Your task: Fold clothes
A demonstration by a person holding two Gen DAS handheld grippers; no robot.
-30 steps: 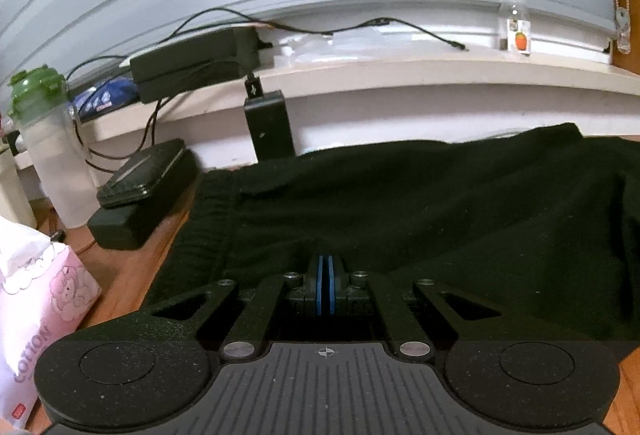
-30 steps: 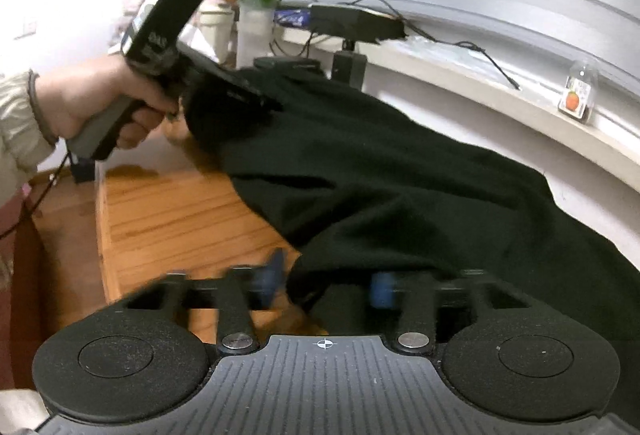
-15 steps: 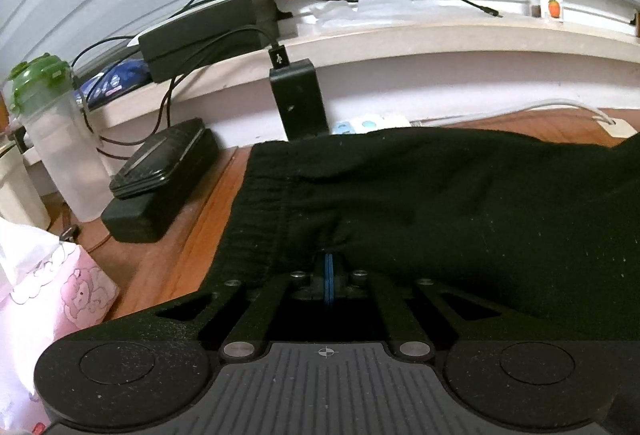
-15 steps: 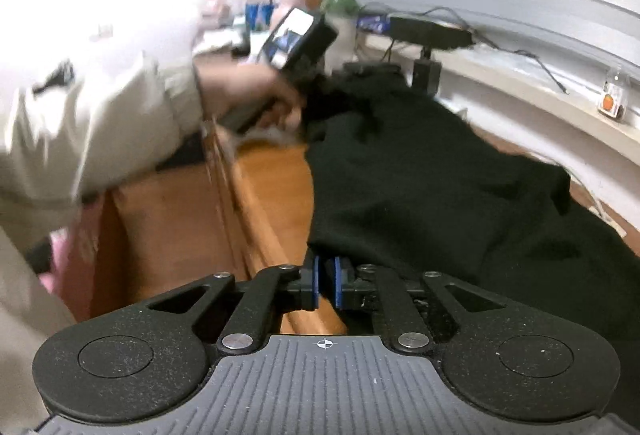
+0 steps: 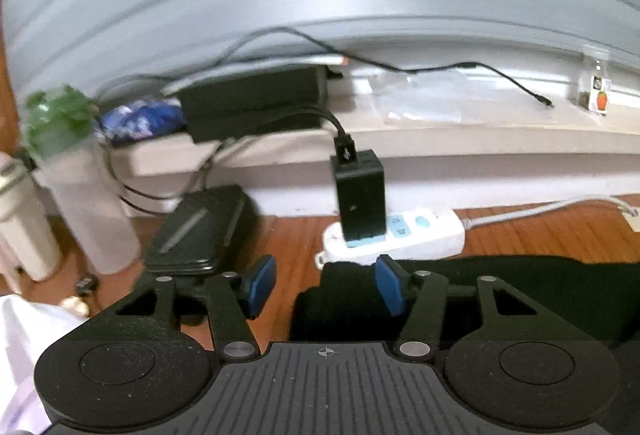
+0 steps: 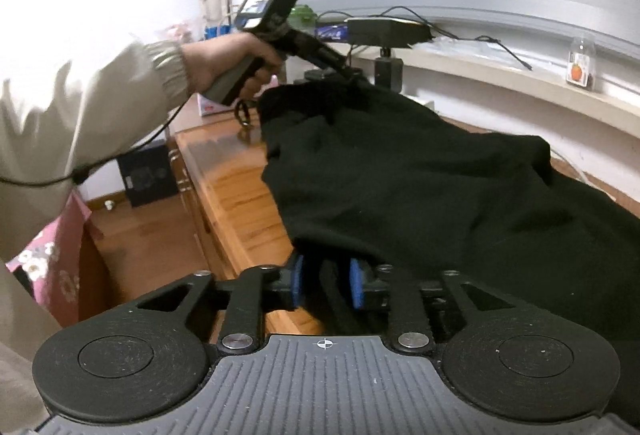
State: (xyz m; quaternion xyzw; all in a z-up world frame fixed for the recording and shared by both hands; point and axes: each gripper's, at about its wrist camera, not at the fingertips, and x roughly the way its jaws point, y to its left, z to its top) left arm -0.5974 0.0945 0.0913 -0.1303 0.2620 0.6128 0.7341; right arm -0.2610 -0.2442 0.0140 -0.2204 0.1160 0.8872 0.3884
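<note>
black garment spread across the wooden surface. left tool spread wide at its far corner, gripping nothing. right tool parted around the near hem.

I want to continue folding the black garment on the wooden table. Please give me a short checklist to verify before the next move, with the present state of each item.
1. Left gripper free to grasp: ok. Its jaws stand apart and nothing is clamped; a garment corner lies by its right pad.
2. Right gripper holding the black garment: cannot tell. Cloth sits between the pads, but they are somewhat apart.
3. Garment flat on the table: not ok. It is humped and creased.
4. Garment away from the power strip: not ok. Its edge lies close beside the strip.
5. Free table on the near side: ok.
</note>
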